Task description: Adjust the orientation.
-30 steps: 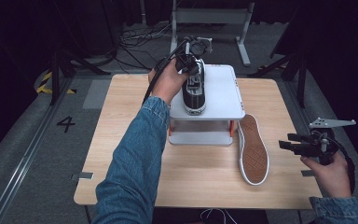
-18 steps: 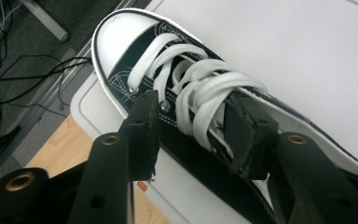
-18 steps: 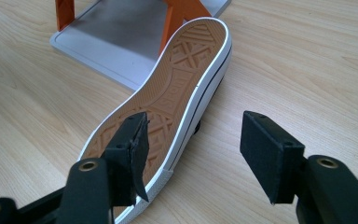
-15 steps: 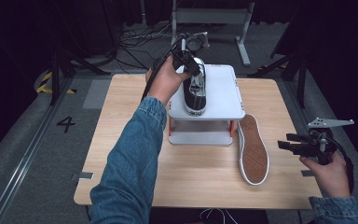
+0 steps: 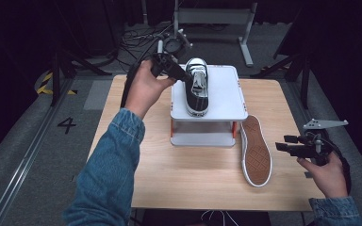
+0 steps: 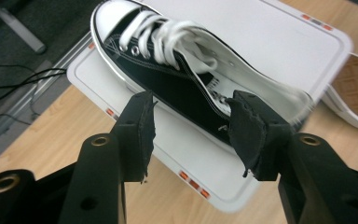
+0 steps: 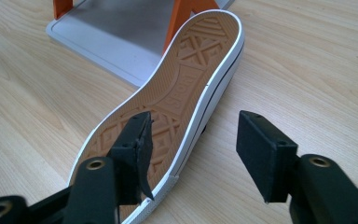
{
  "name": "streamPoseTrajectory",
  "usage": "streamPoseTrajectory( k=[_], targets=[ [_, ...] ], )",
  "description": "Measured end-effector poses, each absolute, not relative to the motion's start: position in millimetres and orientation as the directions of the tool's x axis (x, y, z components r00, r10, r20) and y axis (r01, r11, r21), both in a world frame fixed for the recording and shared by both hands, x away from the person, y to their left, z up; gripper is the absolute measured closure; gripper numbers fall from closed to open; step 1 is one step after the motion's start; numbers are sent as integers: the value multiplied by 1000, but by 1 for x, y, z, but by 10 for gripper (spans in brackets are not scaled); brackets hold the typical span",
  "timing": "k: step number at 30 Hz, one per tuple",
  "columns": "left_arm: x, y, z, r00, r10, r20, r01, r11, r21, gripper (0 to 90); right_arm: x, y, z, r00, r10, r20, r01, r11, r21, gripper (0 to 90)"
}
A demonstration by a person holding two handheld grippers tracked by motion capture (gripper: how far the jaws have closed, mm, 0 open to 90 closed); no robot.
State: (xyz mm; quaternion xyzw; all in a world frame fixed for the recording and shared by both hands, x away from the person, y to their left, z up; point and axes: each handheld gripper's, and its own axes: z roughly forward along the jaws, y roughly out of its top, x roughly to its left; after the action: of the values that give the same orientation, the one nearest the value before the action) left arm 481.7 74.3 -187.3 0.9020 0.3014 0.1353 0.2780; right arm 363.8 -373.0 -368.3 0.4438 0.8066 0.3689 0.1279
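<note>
The person's left arm, in a denim sleeve, reaches forward across the left half of the table (image 5: 136,188), the hand bent toward the white stand (image 5: 226,94) at the table's far middle. The left gripper (image 5: 181,75) sits at the stand's far left corner, pointing at the black sneaker (image 5: 197,87) that stands upright on the stand's top, toe toward the far edge. In the left gripper view its jaws are parted and have just been opening; the pads (image 6: 142,126) stand off the black sneaker (image 6: 177,79), whose heel end lies just beyond them, nothing pinched.

The right hand (image 5: 327,172) rests near the table's right edge, holding the right gripper (image 5: 283,143) level and pointing left. Its jaws are spread, having just been closing a little, with nothing between them. The second sneaker (image 5: 256,150) lies sole up on the table, against the stand's right near corner; in the right gripper view its heel (image 7: 135,177) lies just beyond the left jaw, not touched.
</note>
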Motion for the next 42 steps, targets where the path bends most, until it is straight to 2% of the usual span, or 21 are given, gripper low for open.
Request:
streamPoseTrajectory(
  k=[2, 5, 10, 12, 24, 31, 38, 42],
  targets=[
    [465, 90, -190, 766, 635, 100, 461, -651, 603, 504, 365, -369, -369, -573, 813, 98, 620, 352, 701, 503],
    [451, 107, -195, 756, 651, 68, 476, -618, 626, 506, 367, -366, -368, -569, 817, 96, 620, 349, 702, 548],
    [426, 127, -210, 729, 681, 70, 501, -601, 622, 505, 374, -356, -364, -575, 811, 103, 639, 367, 677, 744],
    [416, 135, -218, 726, 685, 57, 513, -595, 618, 501, 377, -357, -363, -569, 817, 91, 642, 372, 670, 772],
    [379, 162, -271, 675, 738, -3, 590, -537, 603, 472, 390, -338, -371, -559, 822, 109, 675, 374, 636, 784],
    [376, 174, -301, 642, 764, -67, 640, -485, 596, 442, 392, -327, -374, -568, 816, 107, 674, 388, 628, 800],
    [380, 179, -318, 619, 782, -71, 664, -473, 579, 417, 402, -316, -394, -564, 821, 86, 702, 422, 574, 837],
    [380, 183, -324, 604, 795, -59, 681, -476, 556, 412, 405, -323, -398, -530, 842, 104, 733, 393, 555, 852]
  ],
)
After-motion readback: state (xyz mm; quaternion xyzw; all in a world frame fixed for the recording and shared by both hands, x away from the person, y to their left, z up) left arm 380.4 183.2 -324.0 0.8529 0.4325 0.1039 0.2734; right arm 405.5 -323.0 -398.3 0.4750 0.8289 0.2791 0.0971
